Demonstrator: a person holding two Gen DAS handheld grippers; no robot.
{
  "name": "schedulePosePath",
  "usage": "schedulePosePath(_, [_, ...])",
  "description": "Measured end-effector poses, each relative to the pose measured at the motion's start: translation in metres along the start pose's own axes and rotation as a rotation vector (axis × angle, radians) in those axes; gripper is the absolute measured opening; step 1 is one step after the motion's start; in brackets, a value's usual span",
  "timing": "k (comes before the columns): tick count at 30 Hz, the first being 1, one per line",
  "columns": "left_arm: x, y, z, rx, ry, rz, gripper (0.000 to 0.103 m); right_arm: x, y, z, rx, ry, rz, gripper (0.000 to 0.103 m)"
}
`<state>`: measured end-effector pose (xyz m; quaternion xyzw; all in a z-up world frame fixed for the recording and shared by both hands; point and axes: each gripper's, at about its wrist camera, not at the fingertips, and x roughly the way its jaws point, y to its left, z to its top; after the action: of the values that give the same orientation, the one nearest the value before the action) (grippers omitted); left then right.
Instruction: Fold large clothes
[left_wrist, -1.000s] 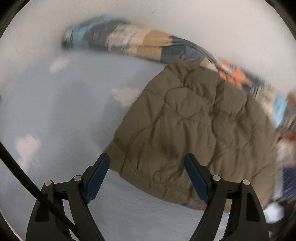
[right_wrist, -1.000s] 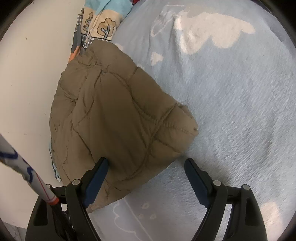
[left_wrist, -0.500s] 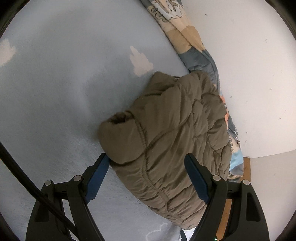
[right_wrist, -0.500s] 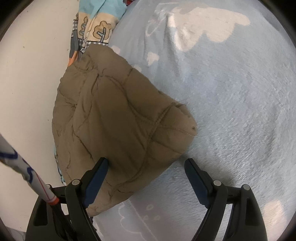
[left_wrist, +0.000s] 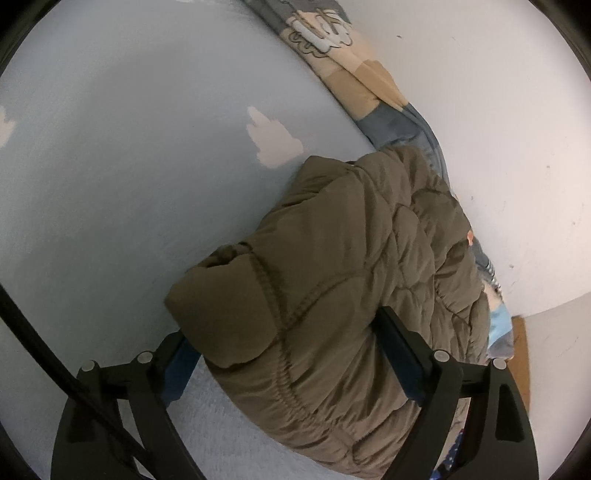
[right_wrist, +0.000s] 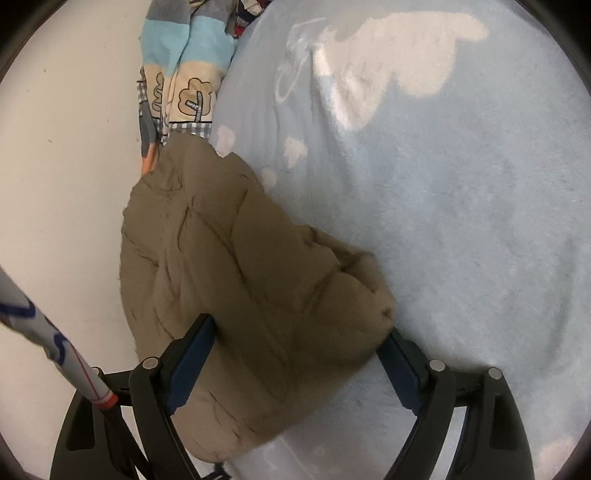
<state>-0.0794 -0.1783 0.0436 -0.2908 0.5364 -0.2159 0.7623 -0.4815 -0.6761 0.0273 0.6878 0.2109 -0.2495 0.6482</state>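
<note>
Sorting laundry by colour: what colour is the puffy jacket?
Olive-brown jacket, clearest in the left wrist view.

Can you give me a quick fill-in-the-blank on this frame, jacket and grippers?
1. The folded jacket is olive-____ in colour.
2. The jacket lies on a light ____ blanket with white cloud shapes.
3. Behind the jacket, a patterned quilt runs along the white ____.
4. The left gripper has the jacket ____ its two fingers, jaws opening.

Missing words: brown; blue; wall; between
</note>
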Motion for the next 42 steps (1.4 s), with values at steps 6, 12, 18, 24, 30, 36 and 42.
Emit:
schedulePosePath(6, [-0.004, -0.032, -0.003, 0.228, -0.034, 0.089, 0.072, 0.004, 0.028, -0.001, -0.19, -0.011, -0.107, 0.063])
schedulePosePath(12, [-0.009, -0.07, -0.021, 0.515, -0.099, 0.26, 0.054, 0.004, 0.082, -0.027, -0.539, -0.1, -0.345, 0.045])
schedulePosePath(18, [-0.01, -0.084, -0.029, 0.619, -0.138, 0.321, 0.053, 0.01, 0.103, -0.043, -0.728, -0.145, -0.481, 0.044])
schedulePosePath(24, [-0.019, -0.096, -0.039, 0.683, -0.182, 0.349, 0.05, 0.009, 0.117, -0.058, -0.871, -0.193, -0.564, 0.042])
schedulePosePath(30, [-0.034, -0.107, -0.047, 0.721, -0.22, 0.346, 0.048, 0.005, 0.129, -0.072, -0.978, -0.24, -0.621, 0.041])
schedulePosePath(36, [-0.057, -0.114, -0.05, 0.732, -0.241, 0.33, 0.046, -0.012, 0.142, -0.082, -1.018, -0.277, -0.62, 0.039])
schedulePosePath(42, [-0.088, -0.115, -0.054, 0.733, -0.259, 0.313, 0.045, -0.038, 0.155, -0.097, -1.056, -0.296, -0.598, 0.038])
